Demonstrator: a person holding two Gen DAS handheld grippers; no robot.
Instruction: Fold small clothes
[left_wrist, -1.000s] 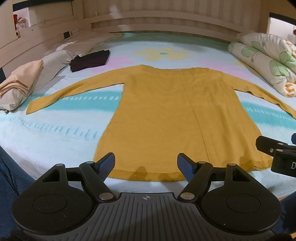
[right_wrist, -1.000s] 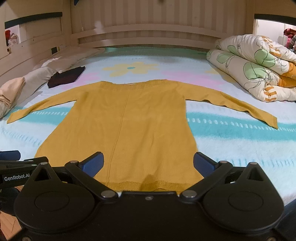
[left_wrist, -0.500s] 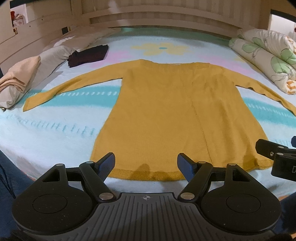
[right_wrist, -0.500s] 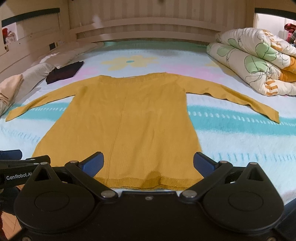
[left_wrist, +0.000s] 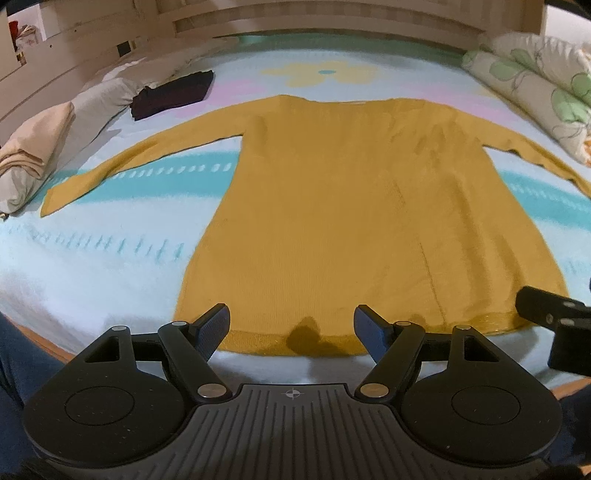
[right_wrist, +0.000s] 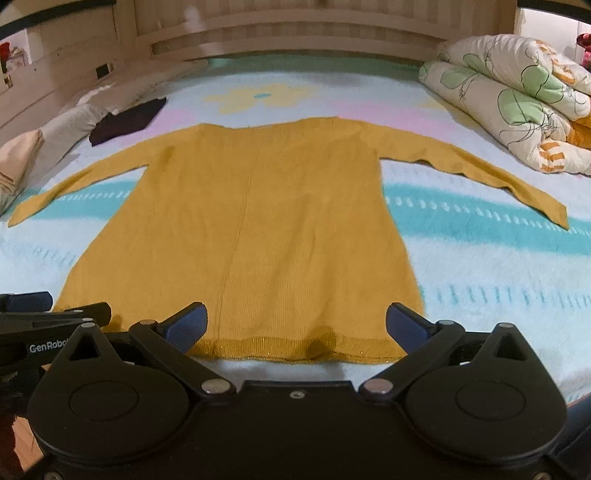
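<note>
Mustard-yellow knit, that is what the long-sleeved top (left_wrist: 332, 206) is made of, and it lies flat on the bed with the fluffy pale blue and teal blanket (left_wrist: 92, 266). Its body is spread smooth. Both sleeves reach out to the sides, and the neck points to the far end of the bed. The bottom hem (right_wrist: 295, 349) lies near the front edge of the bed, just ahead of both tools. No part of the top is folded over yet. So I think the folding of this one has not begun, and all the folds are left to do.

A dark folded cloth (left_wrist: 173, 94) sits at the far left by the grey pillow (left_wrist: 96, 107), and a peach folded cloth (left_wrist: 33, 144) rests on that pillow nearer the front. They may be clothes that are done, but I cannot be sure. A rolled flowery quilt (right_wrist: 517, 107) lies on the far right.

Black and blue, the left gripper (left_wrist: 291, 328) hangs over the left part of the hem and tips down toward it. Its jaws are apart and nothing is between them. Next to it, the right gripper (right_wrist: 295, 325) hangs over the right part of the hem and tips down too. Its jaws are wide apart and hold nothing. Neither one seems to touch the cloth. Each tool shows at the edge of the other's view, so they are side by side.
</note>
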